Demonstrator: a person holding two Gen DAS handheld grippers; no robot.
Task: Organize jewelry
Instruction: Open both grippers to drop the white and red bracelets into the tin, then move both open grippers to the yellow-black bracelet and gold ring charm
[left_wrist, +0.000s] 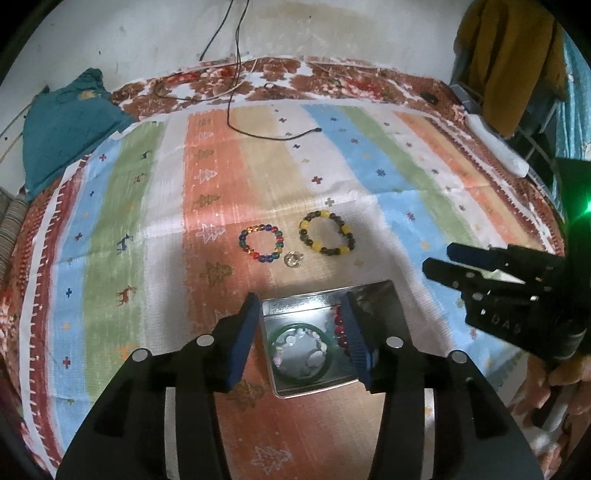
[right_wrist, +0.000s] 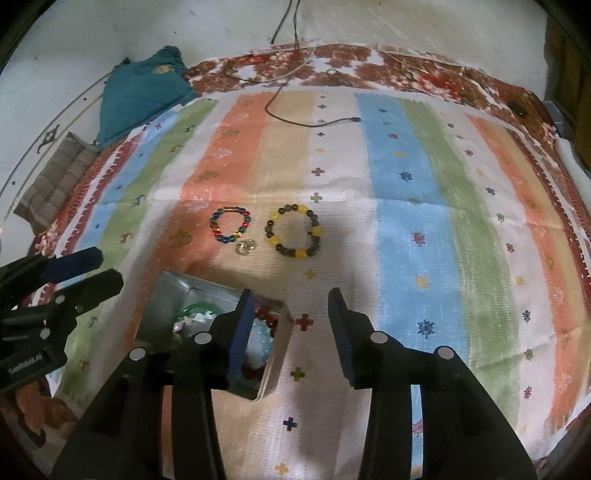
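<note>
An open metal tin (left_wrist: 295, 387) (right_wrist: 275, 363) lies on the striped cloth and holds a green bangle (left_wrist: 279, 332), a red bead bracelet (left_wrist: 339, 330) and pale beads. My left gripper (left_wrist: 301, 334) is open and empty, its fingers either side of the tin. My right gripper (right_wrist: 291, 330) is open and empty, just right of the tin; it also shows in the left wrist view (left_wrist: 439, 258). Beyond the tin lie a multicoloured bead bracelet (left_wrist: 261, 243) (right_wrist: 231, 224), a yellow-and-dark bead bracelet (left_wrist: 327, 233) (right_wrist: 294, 230) and a small clear ring (left_wrist: 292, 258) (right_wrist: 245, 246).
A black cable (left_wrist: 273, 136) (right_wrist: 314, 123) trails across the far part of the cloth. A teal cloth (left_wrist: 66, 122) (right_wrist: 144, 88) lies at the far left. A white object (left_wrist: 498, 146) sits at the right edge. Clothes (left_wrist: 513, 59) hang at far right.
</note>
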